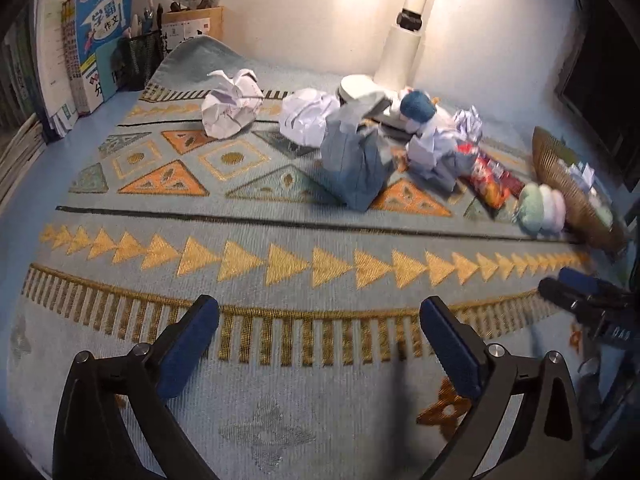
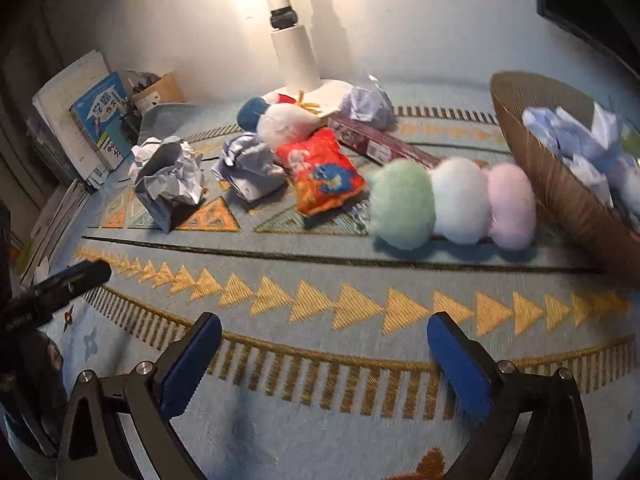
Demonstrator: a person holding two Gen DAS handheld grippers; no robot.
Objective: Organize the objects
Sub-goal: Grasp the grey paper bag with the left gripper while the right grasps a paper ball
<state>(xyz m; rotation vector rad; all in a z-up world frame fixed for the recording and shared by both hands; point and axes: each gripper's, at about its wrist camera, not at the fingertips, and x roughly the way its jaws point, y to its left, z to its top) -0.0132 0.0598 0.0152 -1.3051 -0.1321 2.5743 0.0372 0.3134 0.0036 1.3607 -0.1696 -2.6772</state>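
Patterned blue rug (image 1: 280, 220) under lamplit white wall (image 1: 300, 12).

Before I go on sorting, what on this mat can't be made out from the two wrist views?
- Basket contents, right wrist: cut off by the frame edge.
- Flat dark thing by the lamp base, left wrist: covered by crumpled paper.
- Snack bag print, left wrist: blurred.

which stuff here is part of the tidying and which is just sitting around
Part of the job:
crumpled paper balls
brown basket
snack bag
three-ball plush
red box

Just there:
lamp
books
pen holder
rug
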